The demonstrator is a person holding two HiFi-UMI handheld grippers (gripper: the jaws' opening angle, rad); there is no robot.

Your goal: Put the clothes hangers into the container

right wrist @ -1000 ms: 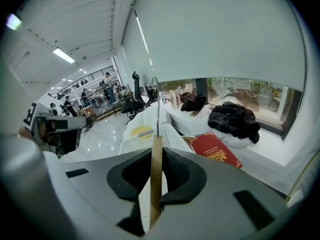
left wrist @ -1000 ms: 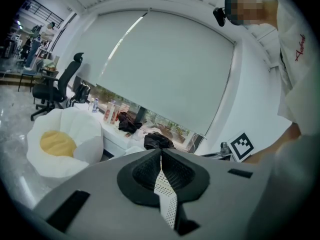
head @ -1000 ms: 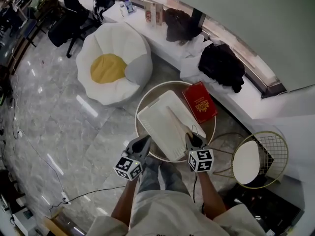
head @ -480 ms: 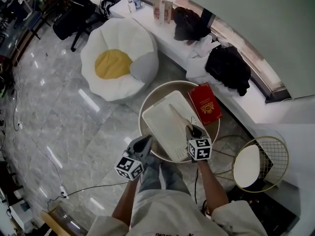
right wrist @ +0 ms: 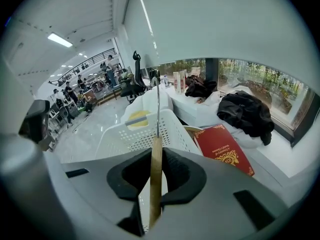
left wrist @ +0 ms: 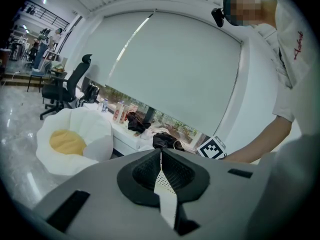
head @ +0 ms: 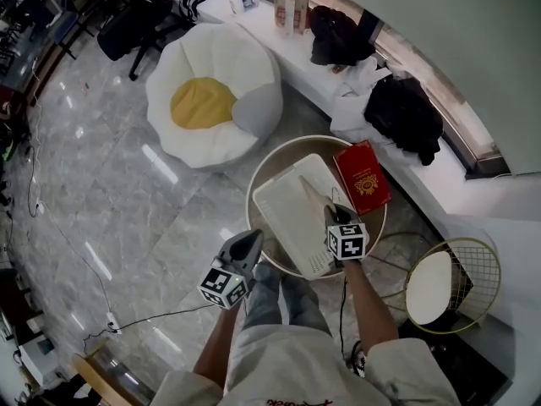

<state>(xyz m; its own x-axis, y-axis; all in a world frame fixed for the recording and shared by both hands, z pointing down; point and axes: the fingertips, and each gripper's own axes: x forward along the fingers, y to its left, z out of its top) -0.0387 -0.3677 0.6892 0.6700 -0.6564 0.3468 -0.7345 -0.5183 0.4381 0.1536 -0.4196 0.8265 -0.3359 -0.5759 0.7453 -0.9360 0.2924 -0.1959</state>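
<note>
White beanbag [head: 215, 104] with a yellow centre sits on the marble floor [head: 110, 193] at the left; it holds the same place relative to the table as one second ago.

Left hand-held gripper [head: 248, 242] hangs just beside the near-left rim of the round table [head: 264, 172]; its jaws are together with nothing between them, as the left gripper view confirms [left wrist: 160, 154]; its position against the table rim has barely changed.

White perforated container [head: 283, 201] lies on the table, long side running away from the person; it has not shifted on the table.

Wooden clothes hanger [head: 314, 194] is above the right half of the container, angled along it; in the right gripper view its wooden bar [right wrist: 155, 179] stands on edge between the jaws and its metal hook rises above them, with the container [right wrist: 125, 139] directly beyond.

Right hand-held gripper [head: 335, 214] is clamped on the clothes hanger [right wrist: 156, 154]; the grip is unchanged; compared with one second ago this gripper has moved from the near rim of the container to a point further in over it, and lower.

Red book [head: 363, 178] lies on the table, touching the right side of the container; unchanged.

Wire chair [head: 452, 277] with a white seat stands on the floor at the far right, apart from the table.
</note>
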